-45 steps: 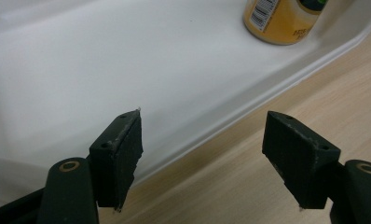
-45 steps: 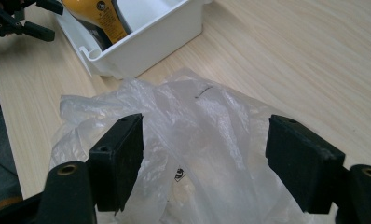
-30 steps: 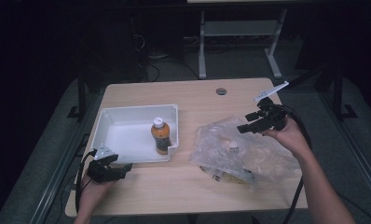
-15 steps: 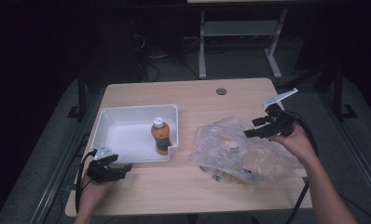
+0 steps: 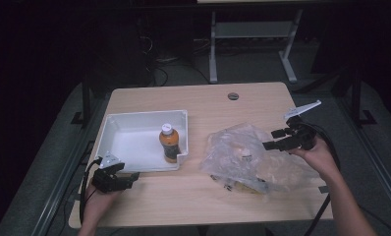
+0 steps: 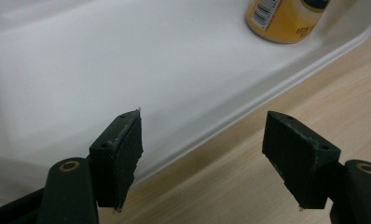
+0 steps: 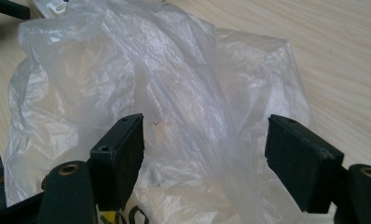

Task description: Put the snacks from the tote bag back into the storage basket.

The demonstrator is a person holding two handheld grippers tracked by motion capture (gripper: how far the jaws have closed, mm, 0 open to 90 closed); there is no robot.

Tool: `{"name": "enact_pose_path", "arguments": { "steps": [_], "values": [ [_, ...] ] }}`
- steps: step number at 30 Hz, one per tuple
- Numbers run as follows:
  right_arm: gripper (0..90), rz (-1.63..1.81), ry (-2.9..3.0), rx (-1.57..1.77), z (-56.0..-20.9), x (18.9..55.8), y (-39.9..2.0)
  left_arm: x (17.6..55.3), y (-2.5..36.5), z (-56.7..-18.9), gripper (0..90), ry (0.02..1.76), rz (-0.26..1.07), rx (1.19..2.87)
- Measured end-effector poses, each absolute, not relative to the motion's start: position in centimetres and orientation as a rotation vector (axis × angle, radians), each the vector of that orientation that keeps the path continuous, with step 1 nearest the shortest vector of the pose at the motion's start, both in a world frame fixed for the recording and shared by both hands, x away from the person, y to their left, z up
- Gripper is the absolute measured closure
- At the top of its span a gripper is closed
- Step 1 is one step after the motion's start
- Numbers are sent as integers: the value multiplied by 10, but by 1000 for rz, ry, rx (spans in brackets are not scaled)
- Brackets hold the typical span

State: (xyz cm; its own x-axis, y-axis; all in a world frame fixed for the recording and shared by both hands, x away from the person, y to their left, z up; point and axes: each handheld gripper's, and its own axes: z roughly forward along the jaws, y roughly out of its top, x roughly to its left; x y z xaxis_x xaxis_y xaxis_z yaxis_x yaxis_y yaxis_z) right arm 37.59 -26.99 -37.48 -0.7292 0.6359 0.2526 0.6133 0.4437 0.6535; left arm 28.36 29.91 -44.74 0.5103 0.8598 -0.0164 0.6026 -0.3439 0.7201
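Where the high view looks down on the pale wooden worktop (image 5: 203, 196), a white tray (image 5: 134, 120) occupies its left half, and an orange-brown bottle (image 5: 168, 144) with a white cap stands upright inside the tray, against its right wall near the front corner. To the right of the tray, apart from it, lies a crumpled clear plastic bag (image 5: 242, 157) with dim contents that cannot be identified. The left gripper (image 5: 129, 179) rests low at the front left of the worktop, just beside the tray's front rim, held by the left hand (image 5: 96, 209). The right gripper (image 5: 269, 140) is held by the right hand (image 5: 317, 156) at the bag's right edge, its jaws pointing left over the plastic. Seen from the left gripper view, the left gripper (image 6: 202, 144) has its jaws spread wide with nothing between them; the left jaw lies over the white tray (image 6: 81, 70) and the right jaw over the bare worktop (image 6: 314, 93), with the tray's front rim running diagonally through the gap, while the base of the bottle (image 6: 284, 18) shows at the top edge. Seen from the right gripper view, the right gripper (image 7: 204, 144) likewise has its jaws wide apart, holding nothing; the folds of the plastic bag (image 7: 174, 84) lie ahead of and below them on the worktop (image 7: 342, 56).
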Motion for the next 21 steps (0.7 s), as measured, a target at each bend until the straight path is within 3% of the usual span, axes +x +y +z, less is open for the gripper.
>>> {"name": "enact_pose_path", "arguments": {
  "steps": [21],
  "values": [
    [271, 1222, 2613, 1171, -397, 352, -293, 283, 299, -447, 282, 1192, 490, 2068]
  ]
}}
